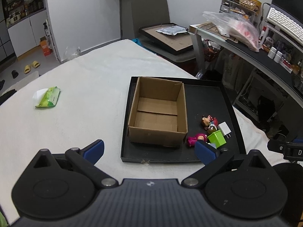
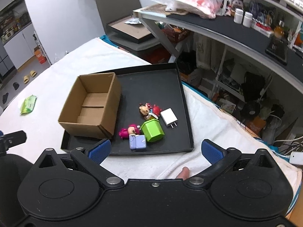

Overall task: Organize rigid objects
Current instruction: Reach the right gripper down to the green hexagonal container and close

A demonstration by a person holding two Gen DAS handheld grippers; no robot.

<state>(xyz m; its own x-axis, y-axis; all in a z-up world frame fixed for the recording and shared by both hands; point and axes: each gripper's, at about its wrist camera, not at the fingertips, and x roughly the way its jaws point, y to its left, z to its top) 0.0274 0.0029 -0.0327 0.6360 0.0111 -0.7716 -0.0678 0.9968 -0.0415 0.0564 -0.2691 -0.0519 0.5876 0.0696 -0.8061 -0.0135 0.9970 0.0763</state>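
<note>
A black tray (image 1: 233, 102) (image 2: 186, 111) lies on the white-covered table. An empty cardboard box (image 1: 158, 113) (image 2: 90, 106) stands in its left half. To the box's right lies a cluster of small objects: a green cube (image 2: 152, 129) (image 1: 216, 138), a white charger (image 2: 169, 119) (image 1: 224, 128), a pink doll (image 2: 130, 131) (image 1: 196, 139), a lilac block (image 2: 137, 141) and a brown-haired figurine (image 2: 144, 110) (image 1: 206, 121). My left gripper (image 1: 149, 150) is open, hovering before the tray's near edge. My right gripper (image 2: 156, 150) is open too, nothing between its fingers.
A green tissue pack (image 1: 48, 99) (image 2: 28, 104) lies on the cloth left of the tray. A cluttered desk (image 1: 246, 47) with shelves runs along the right. A grey chair (image 1: 149, 11) with a framed board stands behind the table. A fingertip (image 2: 182, 173) shows under the right gripper.
</note>
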